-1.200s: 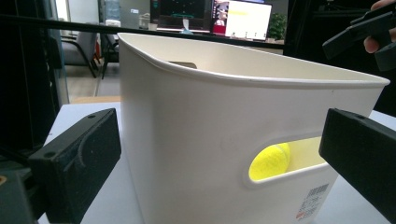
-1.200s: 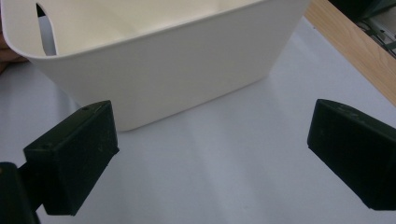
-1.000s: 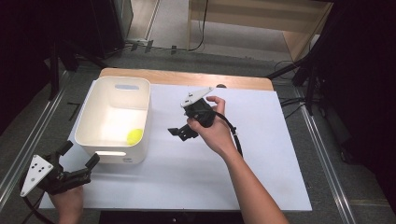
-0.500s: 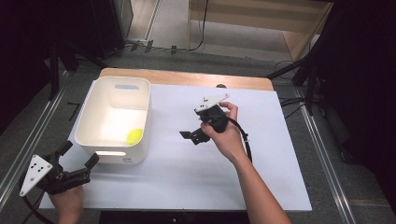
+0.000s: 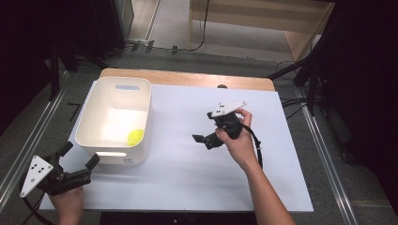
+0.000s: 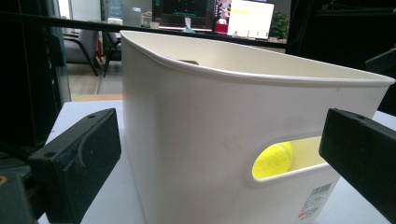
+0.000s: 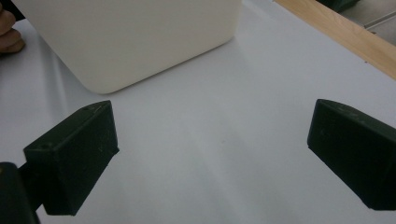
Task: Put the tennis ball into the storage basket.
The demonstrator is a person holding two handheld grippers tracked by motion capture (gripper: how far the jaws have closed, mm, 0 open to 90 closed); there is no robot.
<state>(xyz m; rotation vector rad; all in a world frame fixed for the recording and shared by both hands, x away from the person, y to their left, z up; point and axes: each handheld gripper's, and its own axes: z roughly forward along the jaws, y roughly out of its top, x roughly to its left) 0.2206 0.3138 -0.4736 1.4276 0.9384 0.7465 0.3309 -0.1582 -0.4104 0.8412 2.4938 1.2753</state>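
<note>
R gripper (image 5: 202,140) pulled back from bin (image 5: 89,123) to mid-table, jaws wide, empty | L gripper (image 5: 80,164) wide, empty, unmoved | ball (image 5: 136,137) in bin, drop likely done

Ball (image 5: 135,137): yellow, round, resting inside the white bin (image 5: 89,112), at its near right corner, behind the handle slot.

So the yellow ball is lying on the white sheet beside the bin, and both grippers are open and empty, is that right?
Not quite. The yellow ball is inside the white bin, not on the sheet beside it; the high view shows it on the bin's floor. The rest holds: the left gripper and the right gripper are both open and empty.
</note>
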